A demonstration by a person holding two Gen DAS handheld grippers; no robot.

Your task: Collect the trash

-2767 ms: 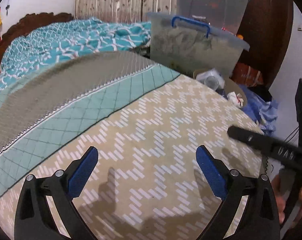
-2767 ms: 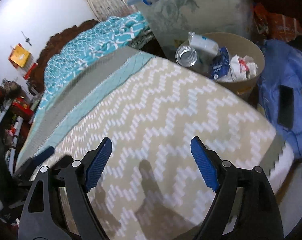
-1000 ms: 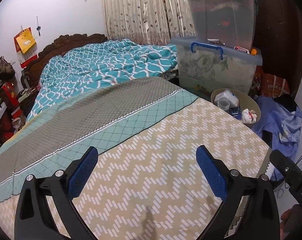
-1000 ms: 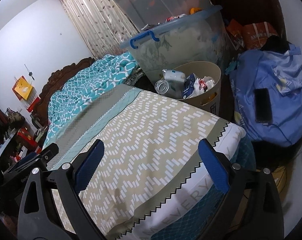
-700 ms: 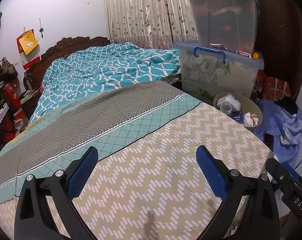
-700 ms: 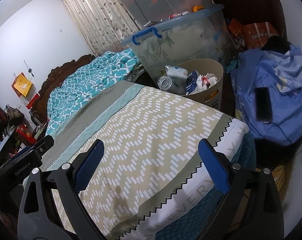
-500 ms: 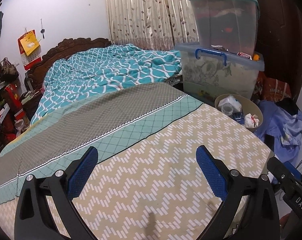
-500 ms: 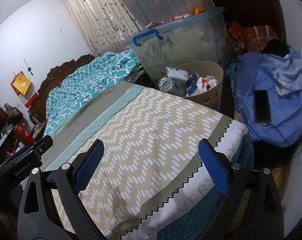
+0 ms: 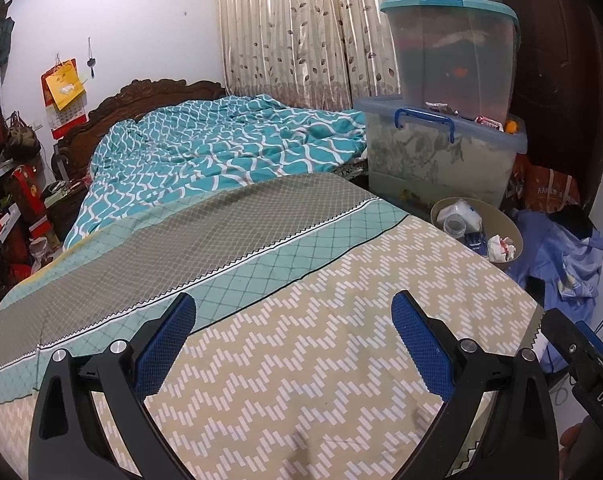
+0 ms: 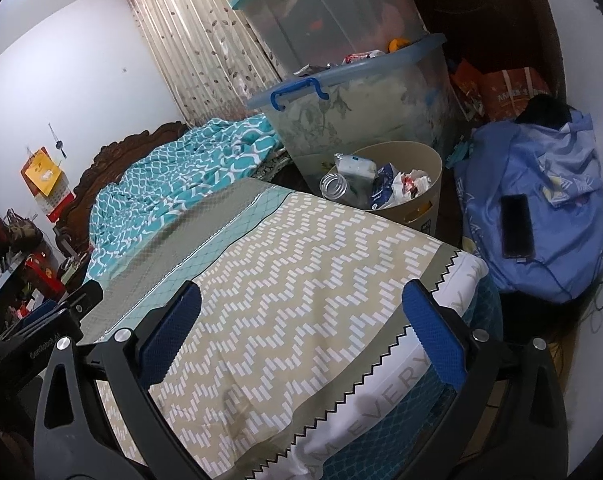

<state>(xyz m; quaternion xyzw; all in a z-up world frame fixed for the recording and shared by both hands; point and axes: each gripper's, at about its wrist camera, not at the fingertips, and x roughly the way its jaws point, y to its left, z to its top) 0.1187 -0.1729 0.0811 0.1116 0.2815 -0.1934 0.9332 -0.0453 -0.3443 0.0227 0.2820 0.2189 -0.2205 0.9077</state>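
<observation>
Messy bedroom, bed (image 9: 301,360) under a zigzag beige cover. Round bin (image 10: 427,196) on the floor by the bed's corner, against a plastic storage tub (image 10: 365,112), already stuffed with a bottle (image 10: 333,186) and crumpled wrappers (image 10: 411,184). Left hand-held gripper (image 9: 293,344) spread wide over the cover, nothing between. Right hand-held gripper (image 10: 301,336) just opened further, also empty.

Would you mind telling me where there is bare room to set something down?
The zigzag bedspread is bare from the teal band to the foot. Crowded: the bin, full of trash, beside the storage tubs, and the blue bag with a phone.
</observation>
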